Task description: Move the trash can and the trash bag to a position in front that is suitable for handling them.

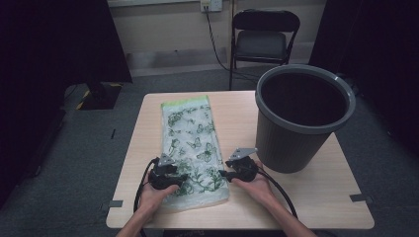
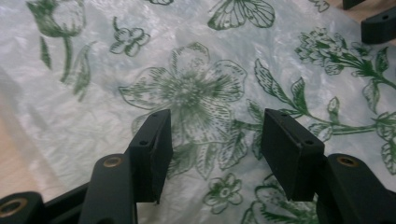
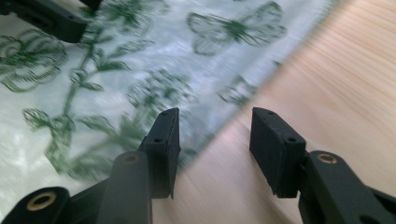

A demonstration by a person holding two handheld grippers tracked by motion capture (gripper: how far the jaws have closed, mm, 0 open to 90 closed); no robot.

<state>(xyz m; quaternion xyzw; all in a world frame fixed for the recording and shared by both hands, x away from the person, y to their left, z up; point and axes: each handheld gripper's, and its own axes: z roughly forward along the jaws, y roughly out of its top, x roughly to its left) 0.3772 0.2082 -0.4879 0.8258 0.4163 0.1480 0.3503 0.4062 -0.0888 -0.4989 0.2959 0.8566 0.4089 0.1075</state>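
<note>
A translucent plastic bag (image 1: 192, 143) printed with green flowers and butterflies lies flat on the wooden table (image 1: 306, 197), long side running away from me. My left gripper (image 1: 182, 177) rests over the bag's near left part, jaws open. In the left gripper view, the left gripper (image 2: 215, 149) hovers just above a large printed flower on the bag (image 2: 196, 88), with nothing pinched. My right gripper (image 1: 222, 173) sits at the bag's near right edge, open. The right gripper view has the right gripper (image 3: 215, 149) straddling that edge of the bag (image 3: 140, 70) and the bare table (image 3: 327, 70).
A large grey plastic bin (image 1: 301, 118) stands upright on the table's right half, close to my right hand. A black folding chair (image 1: 264, 34) stands behind the table. Small tape marks (image 1: 115, 203) sit near the front corners.
</note>
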